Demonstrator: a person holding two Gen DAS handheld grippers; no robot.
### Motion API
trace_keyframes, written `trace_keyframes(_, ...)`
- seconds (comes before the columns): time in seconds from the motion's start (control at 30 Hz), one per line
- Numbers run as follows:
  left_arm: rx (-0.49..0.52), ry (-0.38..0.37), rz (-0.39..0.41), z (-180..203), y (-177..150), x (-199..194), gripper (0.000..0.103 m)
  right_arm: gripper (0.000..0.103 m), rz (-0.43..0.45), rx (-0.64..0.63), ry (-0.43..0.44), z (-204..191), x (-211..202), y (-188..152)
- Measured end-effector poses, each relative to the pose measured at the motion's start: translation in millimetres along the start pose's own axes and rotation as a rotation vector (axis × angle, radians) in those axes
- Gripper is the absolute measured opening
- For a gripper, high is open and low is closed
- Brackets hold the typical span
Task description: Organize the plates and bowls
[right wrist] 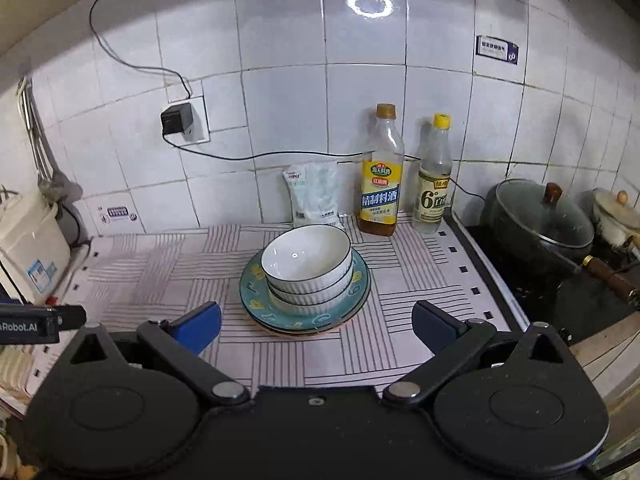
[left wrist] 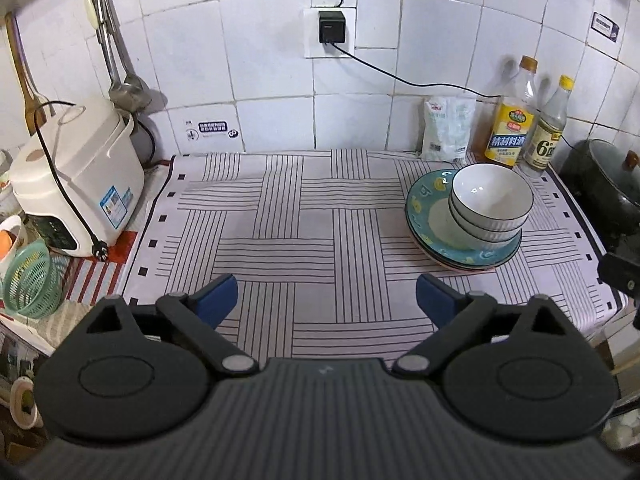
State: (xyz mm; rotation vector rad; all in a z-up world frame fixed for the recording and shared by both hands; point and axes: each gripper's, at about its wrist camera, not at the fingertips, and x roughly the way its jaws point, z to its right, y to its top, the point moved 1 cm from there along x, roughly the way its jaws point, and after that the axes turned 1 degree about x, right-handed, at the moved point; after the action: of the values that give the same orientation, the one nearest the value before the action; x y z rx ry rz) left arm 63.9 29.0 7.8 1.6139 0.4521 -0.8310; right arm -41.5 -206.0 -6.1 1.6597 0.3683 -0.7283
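Note:
Three white ribbed bowls [left wrist: 490, 202] are nested in a stack on a stack of teal patterned plates [left wrist: 428, 216], at the back right of the striped cloth. The same bowls [right wrist: 307, 268] and plates [right wrist: 256, 296] sit straight ahead in the right wrist view. My left gripper [left wrist: 326, 300] is open and empty, over the cloth's near middle, left of the stack. My right gripper [right wrist: 316, 322] is open and empty, just short of the plates' near rim.
A white rice cooker [left wrist: 76, 184] stands at the left, a green basket [left wrist: 30, 280] beside it. Two bottles [right wrist: 380, 184] and a white bag [right wrist: 314, 196] stand by the tiled wall. A lidded dark pot [right wrist: 540, 224] sits on the stove at right.

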Motion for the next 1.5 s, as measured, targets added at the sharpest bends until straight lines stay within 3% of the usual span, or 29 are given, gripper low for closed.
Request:
trace_keyframes(0.3,0.045,-0.044,-0.010,4.2,-15.9,-0.9,0.098,0.102,0.012,-0.057,-0.043,-9.7,-3.1,-12.8)
trace_keyframes(0.77,0.043,-0.031,-0.010,10.8,-36.6,-6.3,0.098,0.102,0.076,-0.087,-0.038,-3.5,-17.3,-34.5)
trace_keyframes(1.13,0.027,-0.048,-0.036,12.6,-46.2,-5.3,0.097,0.102,0.041,-0.065,-0.040,0.2,-13.4,-41.1)
trace_keyframes(1.5,0.015,0.008,-0.014,12.4,-46.2,-7.8,0.098,0.102,0.022,-0.049,-0.022,2.0,-11.3,-44.0)
